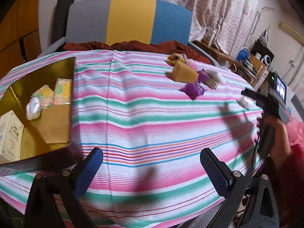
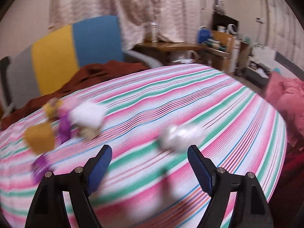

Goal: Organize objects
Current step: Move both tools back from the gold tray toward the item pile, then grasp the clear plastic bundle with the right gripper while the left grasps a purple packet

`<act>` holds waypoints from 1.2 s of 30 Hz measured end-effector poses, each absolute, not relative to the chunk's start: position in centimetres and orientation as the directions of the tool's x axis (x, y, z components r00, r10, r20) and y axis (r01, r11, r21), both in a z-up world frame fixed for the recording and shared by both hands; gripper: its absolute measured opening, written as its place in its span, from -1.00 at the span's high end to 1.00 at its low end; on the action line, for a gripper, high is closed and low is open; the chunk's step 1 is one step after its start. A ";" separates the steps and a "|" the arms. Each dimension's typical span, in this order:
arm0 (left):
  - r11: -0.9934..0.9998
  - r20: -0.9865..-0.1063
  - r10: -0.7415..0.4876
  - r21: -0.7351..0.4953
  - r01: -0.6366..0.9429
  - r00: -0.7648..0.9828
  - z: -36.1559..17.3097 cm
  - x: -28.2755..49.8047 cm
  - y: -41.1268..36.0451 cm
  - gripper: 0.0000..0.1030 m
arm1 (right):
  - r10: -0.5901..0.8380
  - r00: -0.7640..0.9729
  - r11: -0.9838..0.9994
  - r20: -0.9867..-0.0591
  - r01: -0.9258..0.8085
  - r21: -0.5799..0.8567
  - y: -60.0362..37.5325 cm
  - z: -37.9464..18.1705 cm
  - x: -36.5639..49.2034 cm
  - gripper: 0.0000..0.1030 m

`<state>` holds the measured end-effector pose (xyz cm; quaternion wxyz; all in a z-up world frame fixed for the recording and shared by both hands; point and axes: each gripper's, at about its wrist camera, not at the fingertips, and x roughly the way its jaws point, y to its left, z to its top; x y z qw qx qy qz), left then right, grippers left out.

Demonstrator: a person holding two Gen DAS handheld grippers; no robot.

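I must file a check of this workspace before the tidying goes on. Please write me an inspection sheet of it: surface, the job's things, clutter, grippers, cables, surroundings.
Surface: striped tablecloth, pink, green and white, covering the table.
Job's things: gold tray at the left edge holds two yellow-green packets, a white wrapped item and a pale box. Loose pile at the far side: mustard box, purple packets, small boxes. One white wrapped item lies apart, just ahead of the right gripper.
Clutter: nothing seen beyond these.
Grippers: left gripper open, empty; right gripper open, empty.
Cables: nothing seen on the table.
Surroundings: striped chair, rust-red cloth, curtains, crowded wooden desk.
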<state>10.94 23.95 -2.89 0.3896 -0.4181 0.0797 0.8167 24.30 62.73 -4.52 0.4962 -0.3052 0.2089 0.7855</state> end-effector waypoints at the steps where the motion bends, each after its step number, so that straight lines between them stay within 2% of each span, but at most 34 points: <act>1: -0.683 -0.751 0.564 -0.189 -0.706 -0.344 -3.1 11.1 24.1 -0.99 | 0.653 -0.304 -0.405 -0.694 -0.914 0.019 63.5 -4.8 24.3 -0.62; 4: -0.678 -0.762 0.552 -0.174 -0.714 -0.338 -3.5 11.6 24.5 -0.99 | 0.647 -0.255 -0.369 -0.719 -0.929 -0.003 65.7 -6.2 24.2 -0.61; 7: -0.675 -0.766 0.544 -0.156 -0.722 -0.343 -3.6 11.9 24.8 -1.00 | 0.593 -0.271 -0.366 -0.758 -0.929 0.046 66.9 -7.6 24.6 -0.61; 9: -0.673 -0.768 0.542 -0.152 -0.724 -0.342 -3.7 11.8 25.2 -1.00 | 0.577 -0.296 -0.357 -0.761 -0.930 0.090 67.4 -8.2 25.3 -0.46; 11: -0.668 -0.771 0.538 -0.144 -0.730 -0.340 -3.8 11.7 25.8 -1.00 | 0.572 -0.317 -0.348 -0.757 -0.929 0.126 67.3 -8.3 25.9 -0.23; 12: -0.665 -0.773 0.536 -0.139 -0.733 -0.340 -3.8 11.7 26.1 -1.00 | 0.574 -0.328 -0.344 -0.750 -0.928 0.142 67.3 -8.3 26.3 -0.21; 14: -0.656 -0.771 0.537 -0.127 -0.744 -0.341 -3.8 11.6 27.2 -1.00 | 0.581 -0.343 -0.338 -0.739 -0.927 0.164 67.2 -8.4 26.8 0.05; 17: -0.638 -0.755 0.554 -0.114 -0.762 -0.351 -3.6 11.5 28.9 -1.00 | 0.582 -0.376 -0.353 -0.721 -0.916 0.192 66.9 -8.2 26.9 0.17; 23: -0.621 -0.720 0.571 -0.065 -0.781 -0.395 -3.2 11.0 32.6 -1.00 | 0.608 -0.477 -0.492 -0.635 -0.854 0.171 64.1 -6.5 25.6 0.20; 27: -0.615 -0.713 0.566 -0.029 -0.788 -0.415 -4.0 10.2 35.6 -1.00 | 0.623 -0.517 -0.597 -0.587 -0.799 0.071 61.5 -5.5 23.5 0.20; 32: -0.604 -0.722 0.561 -0.022 -0.796 -0.406 -4.5 8.2 40.4 -1.00 | 0.617 -0.531 -0.659 -0.581 -0.752 -0.012 59.9 -5.7 21.8 0.20; 36: -0.596 -0.725 0.554 -0.001 -0.803 -0.409 -4.7 6.9 44.3 -1.00 | 0.608 -0.529 -0.660 -0.592 -0.751 -0.006 60.3 -6.2 21.8 0.20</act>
